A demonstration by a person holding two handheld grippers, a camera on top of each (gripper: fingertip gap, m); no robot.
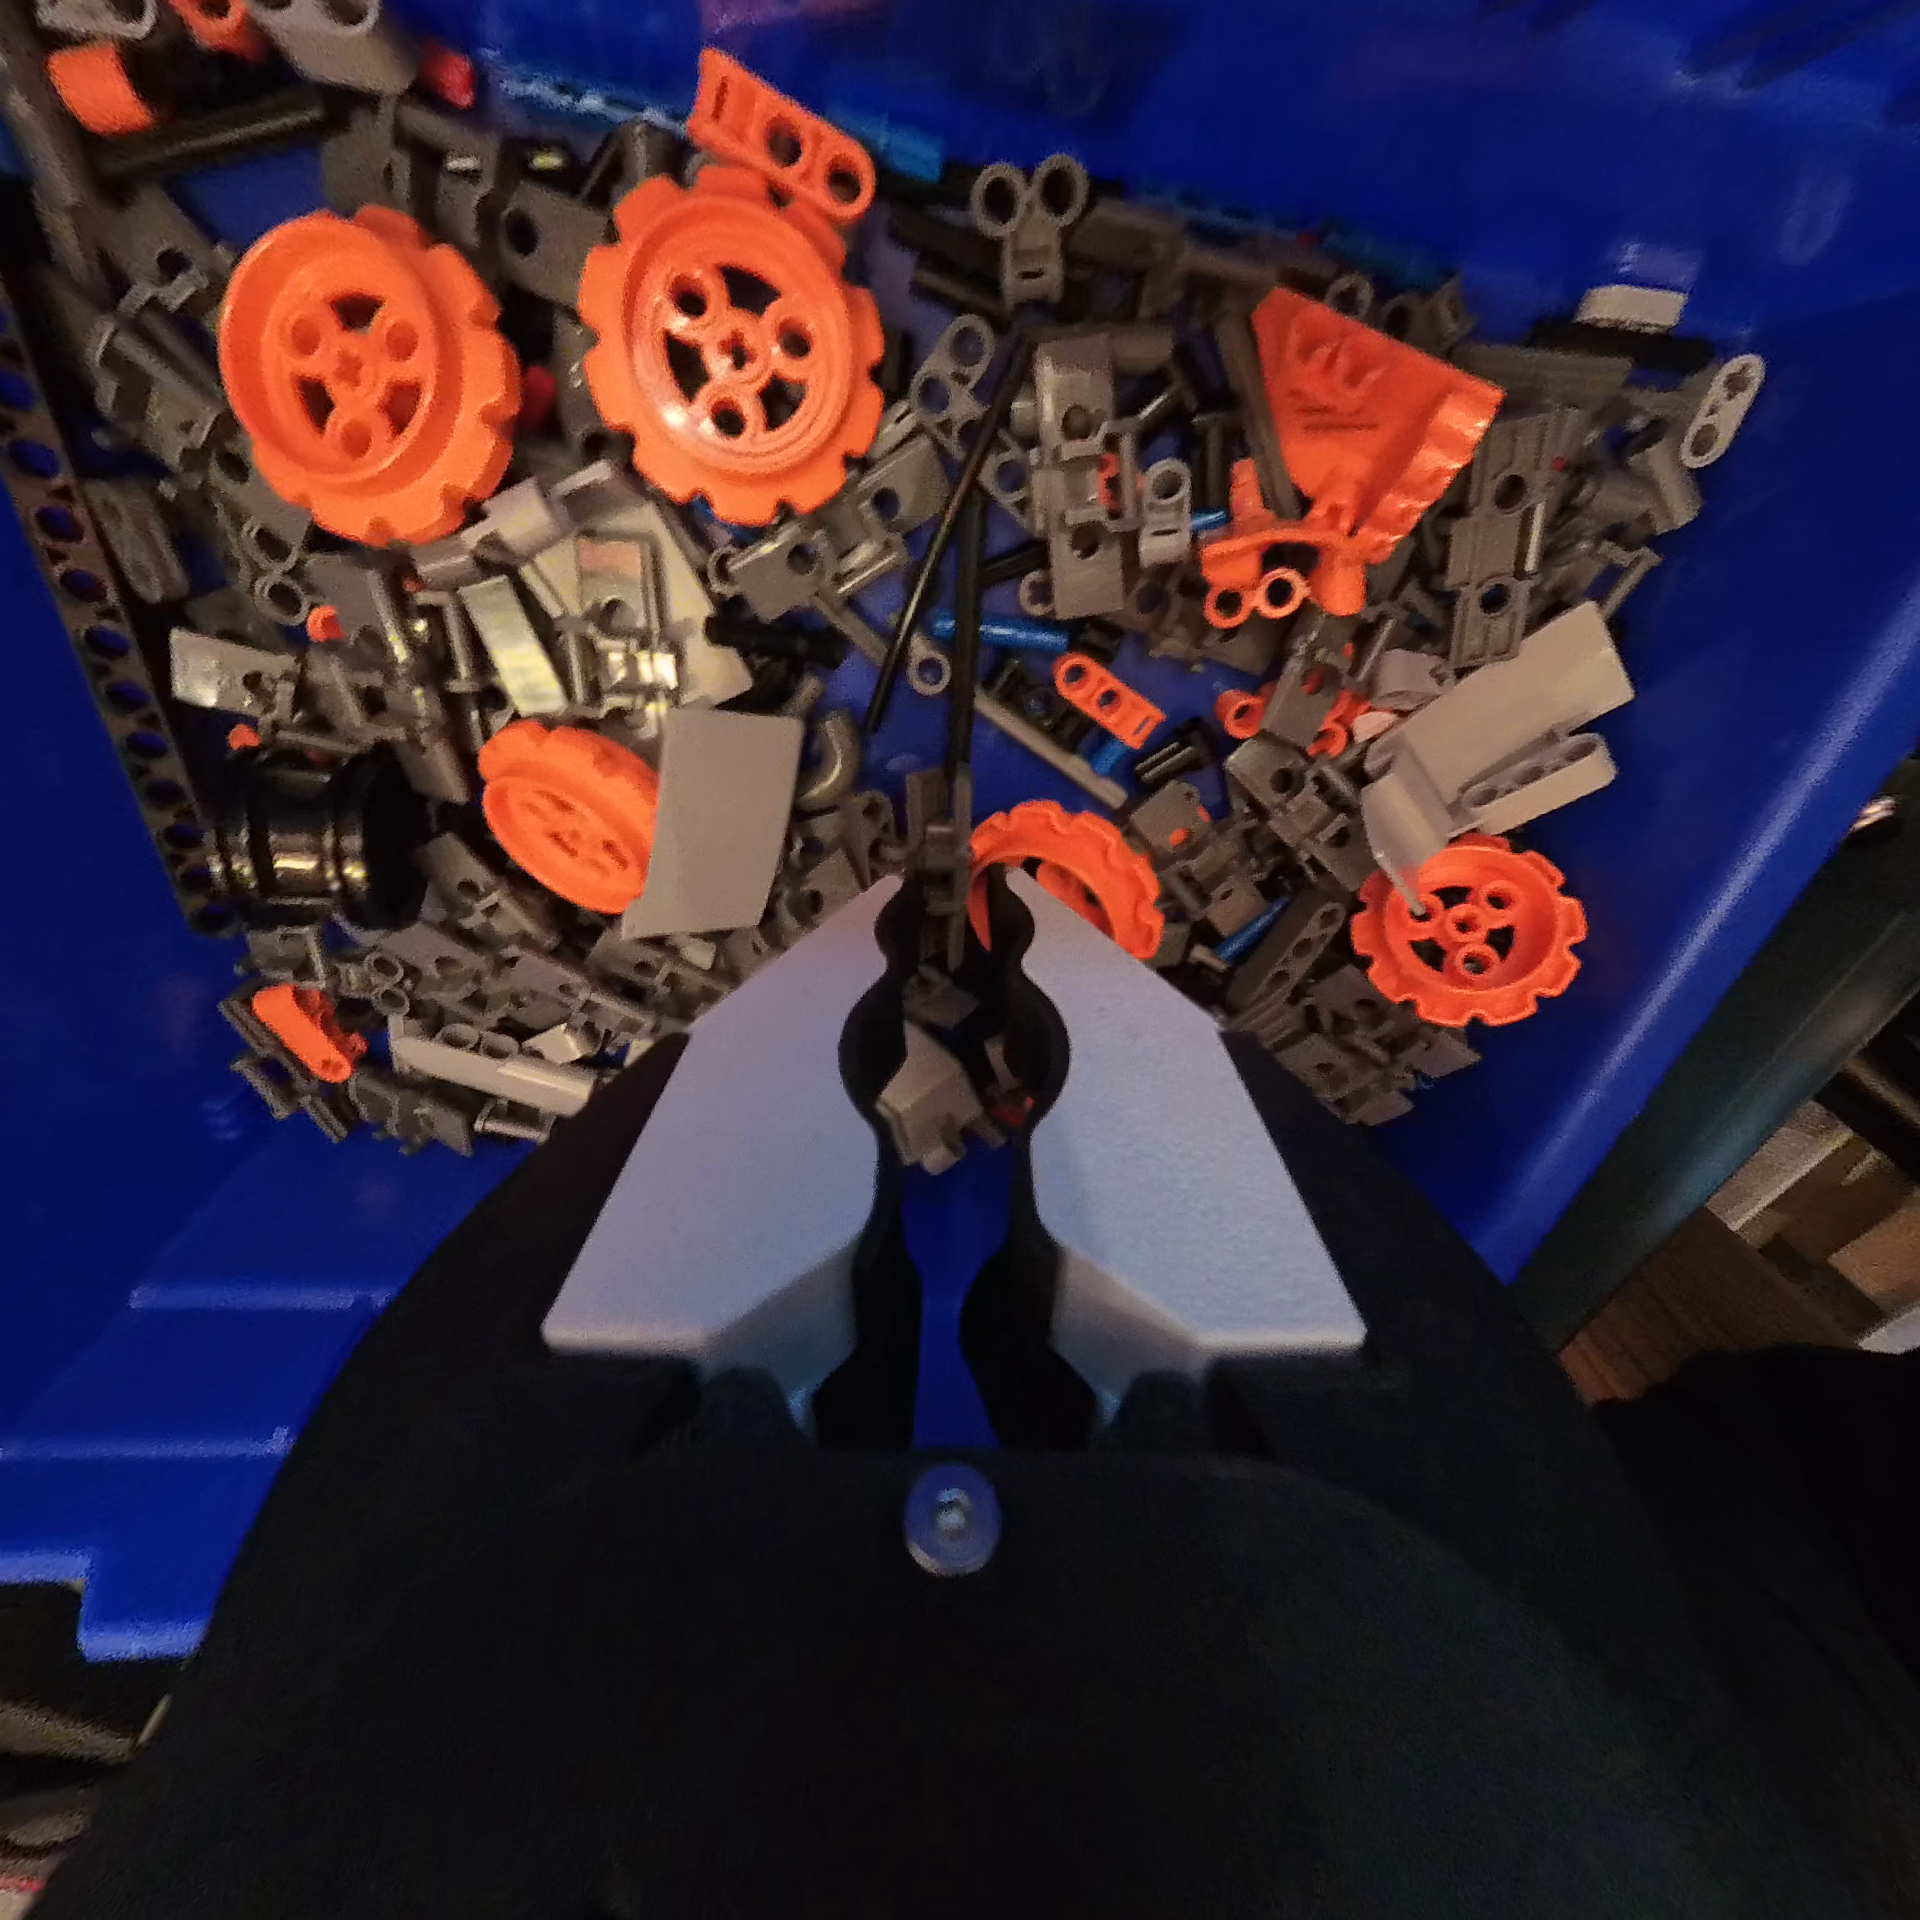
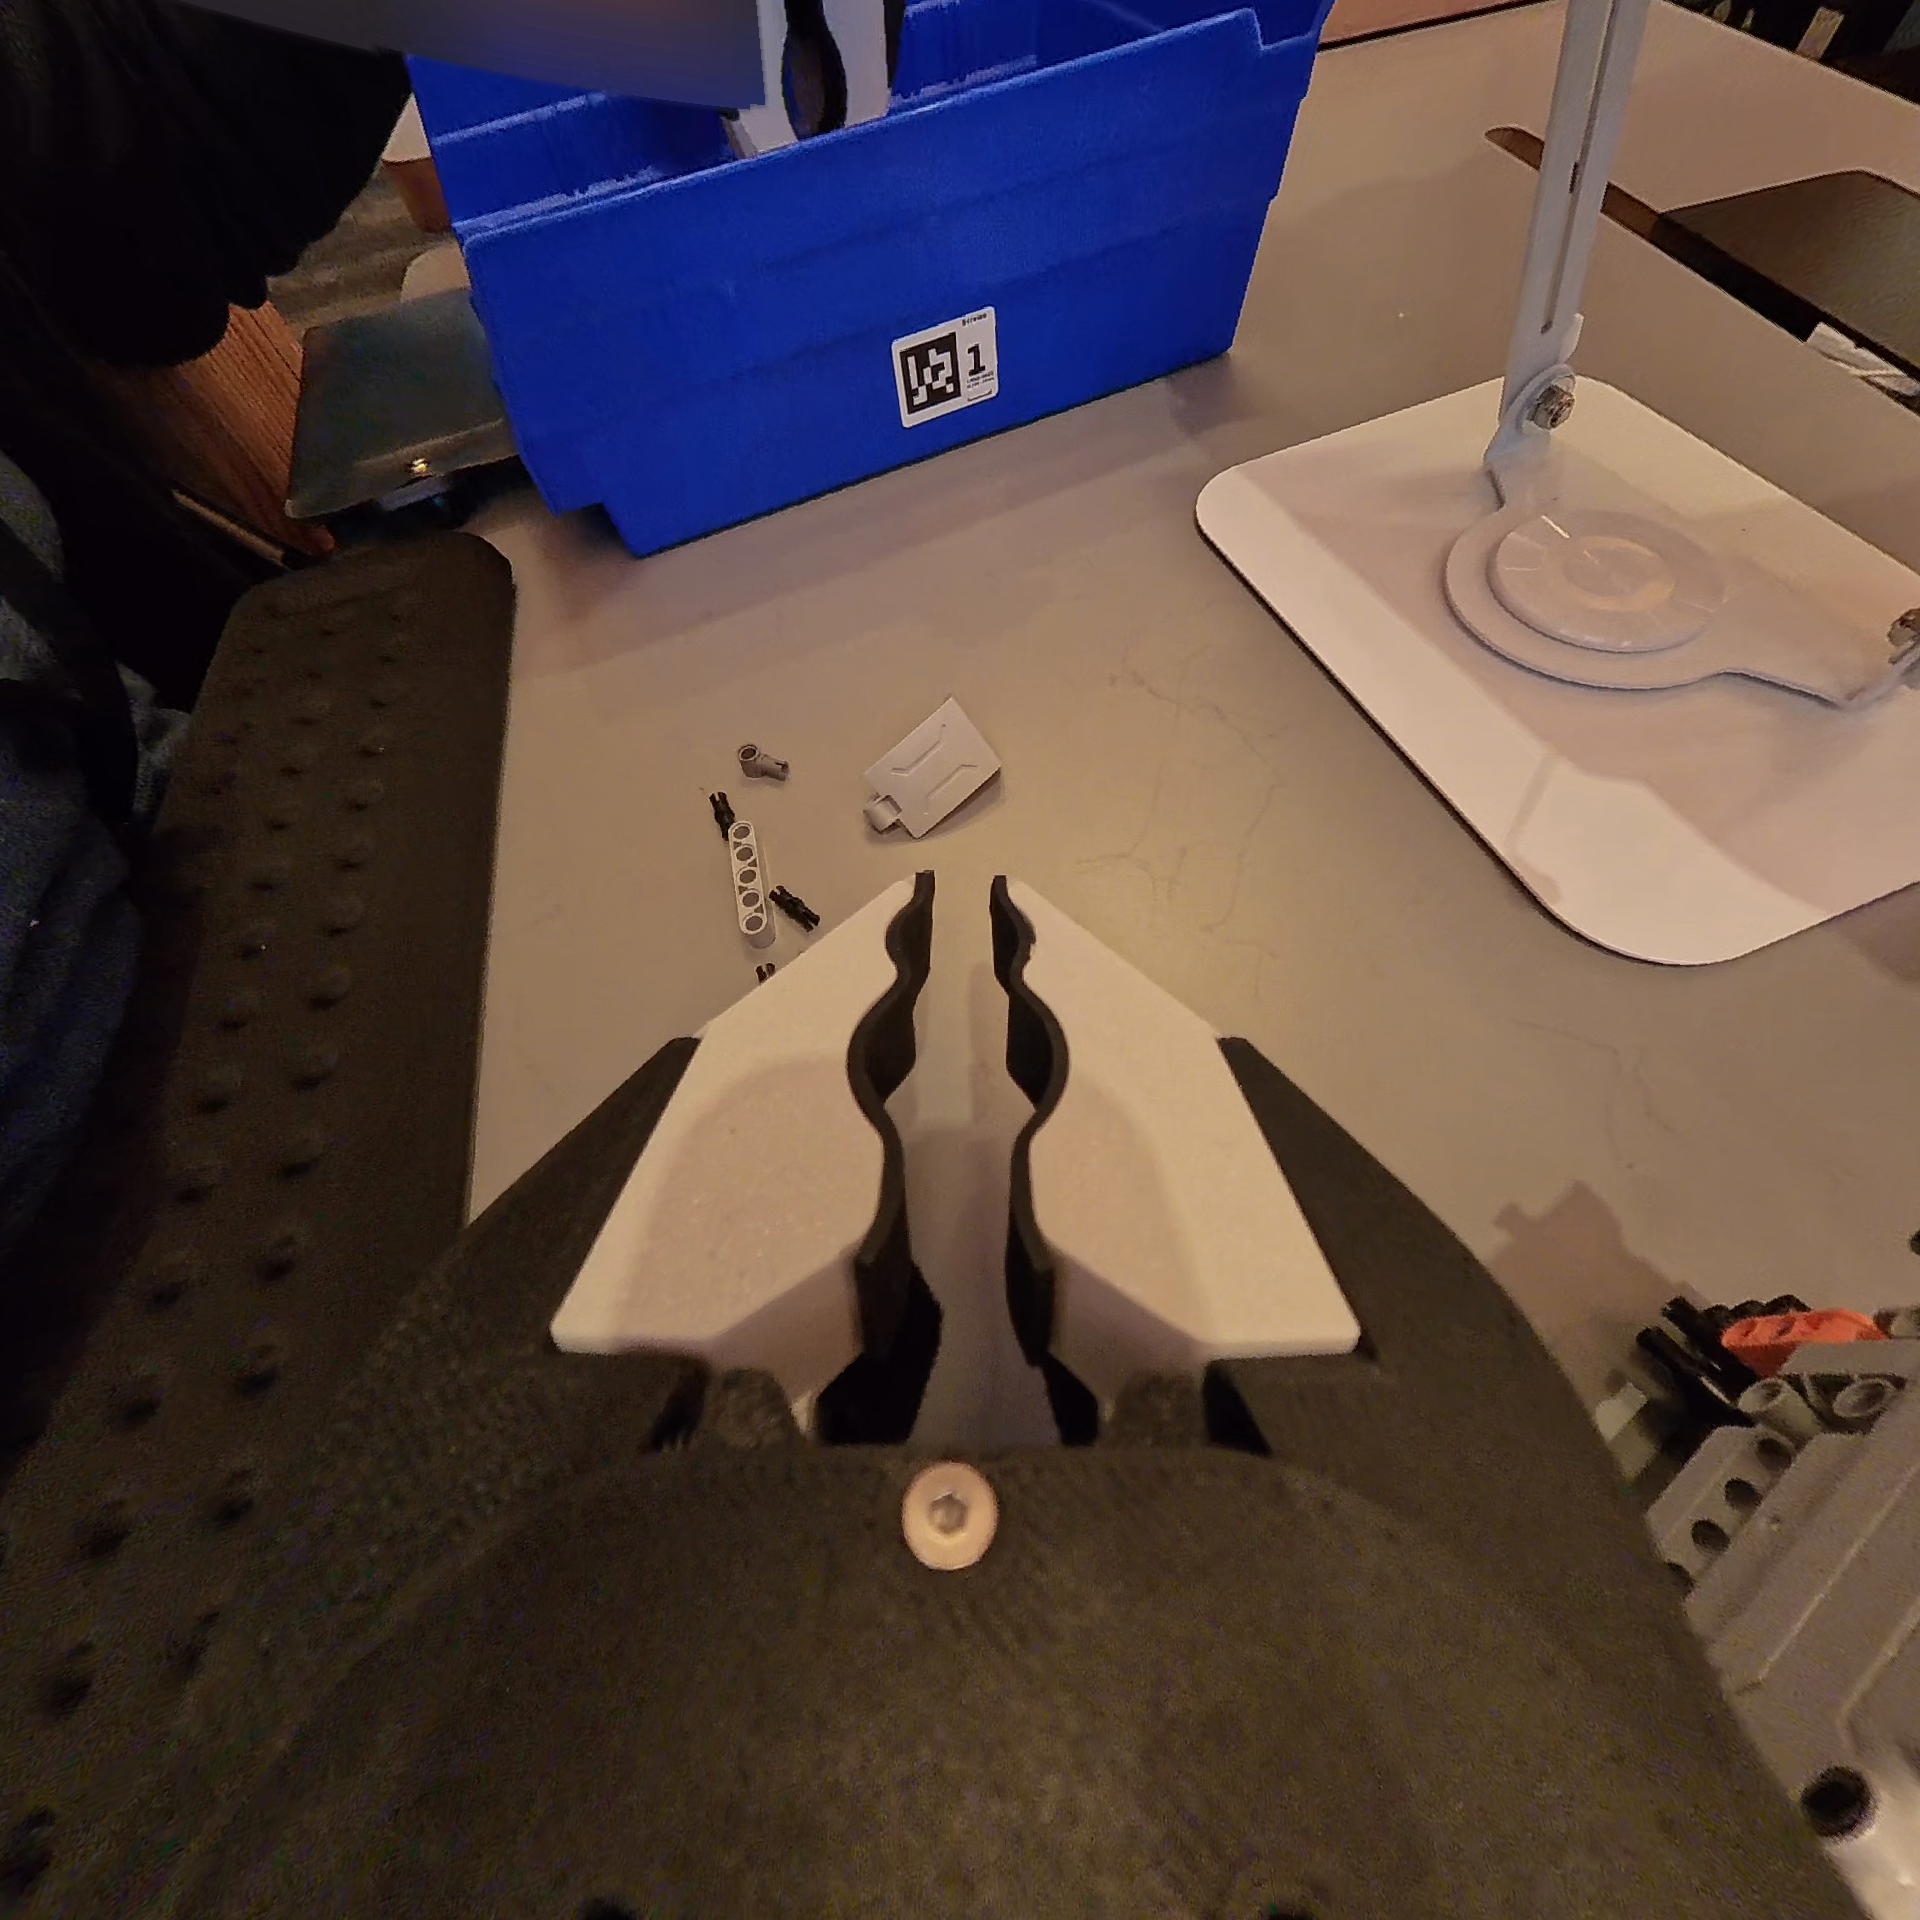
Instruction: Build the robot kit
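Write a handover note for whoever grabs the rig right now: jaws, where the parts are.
Left gripper: over the blue bin, jaws shut on a small grey and black part with thin black rods sticking up.
Right gripper: above the table, jaws open, holding nothing.
Bin holds mixed grey pieces and orange wheels.
On the table ahead of the right gripper: grey panel, holed beam, grey connector, black pins.
Partly built grey assembly at lower right.

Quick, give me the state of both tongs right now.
Left tongs: closed on a small grey building piece above the blue bin.
Right tongs: open, empty, above the table.
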